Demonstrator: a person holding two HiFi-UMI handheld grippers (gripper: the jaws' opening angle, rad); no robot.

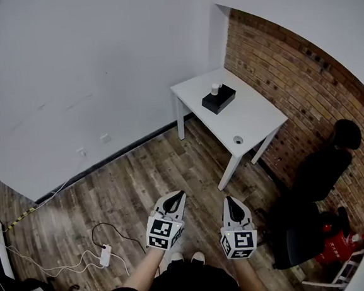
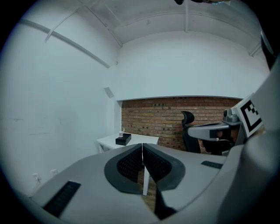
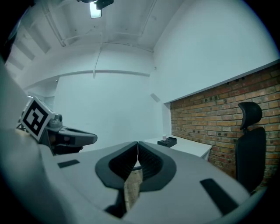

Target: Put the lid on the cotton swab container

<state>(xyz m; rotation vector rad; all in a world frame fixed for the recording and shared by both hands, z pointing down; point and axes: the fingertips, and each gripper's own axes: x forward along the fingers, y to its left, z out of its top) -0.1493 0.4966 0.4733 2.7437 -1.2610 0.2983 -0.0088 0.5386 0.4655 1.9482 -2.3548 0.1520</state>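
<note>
A white table [image 1: 249, 113] stands far ahead by the brick wall. On it lies a black box [image 1: 218, 98] with a small white container [image 1: 215, 89] on top. A small round object [image 1: 238, 140], maybe the lid, lies near the table's front corner. My left gripper [image 1: 176, 196] and right gripper [image 1: 230, 201] hang side by side over the wooden floor, well short of the table, both shut and empty. The left gripper view shows the table [image 2: 131, 141], box [image 2: 123, 139] and container [image 2: 121, 134] beyond the shut left gripper [image 2: 142, 146]. The right gripper view shows the box [image 3: 167, 141] past the shut right gripper [image 3: 138, 144].
A black office chair [image 1: 303, 226] stands at my right, with a red object [image 1: 333, 245] beside it. A white cable and power strip [image 1: 105, 255] lie on the floor at left. The brick wall [image 1: 297, 81] runs behind the table.
</note>
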